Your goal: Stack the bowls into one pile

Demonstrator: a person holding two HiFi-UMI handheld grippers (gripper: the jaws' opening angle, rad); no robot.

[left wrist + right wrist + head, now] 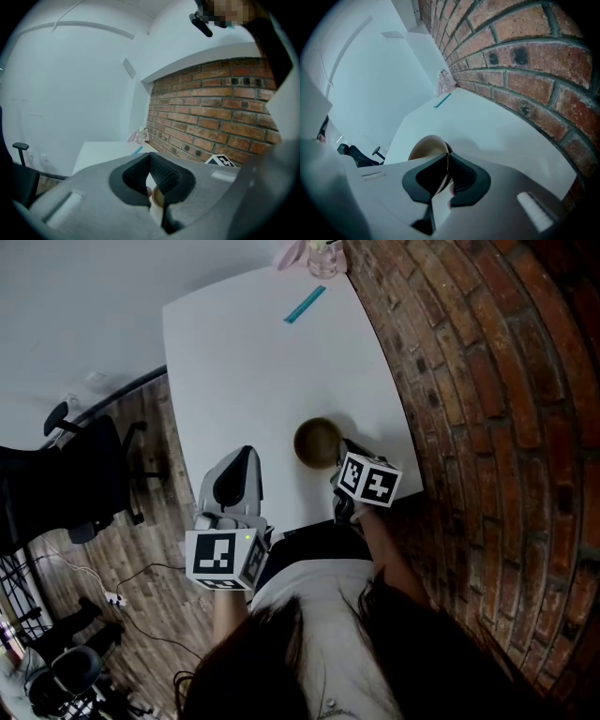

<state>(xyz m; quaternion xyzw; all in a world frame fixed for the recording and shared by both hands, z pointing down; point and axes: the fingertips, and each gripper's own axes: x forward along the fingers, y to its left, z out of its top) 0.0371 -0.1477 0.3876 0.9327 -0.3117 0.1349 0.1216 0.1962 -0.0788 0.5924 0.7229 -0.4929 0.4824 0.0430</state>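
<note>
- Left gripper point(150, 159): the jaws are seen closed on nothing, held at the near edge of the worktop point(253, 362).
- Bowl point(319, 442): found near the worktop's right edge. It is judged stiff, light and smooth, best taken by the rim.
- Right gripper point(448, 159): the jaws are clamped on that rim.

Smooth matt table point(262, 362), rough brick wall point(487, 381), smooth bowl point(319, 442) — wood-plank floor point(155, 474)
</note>
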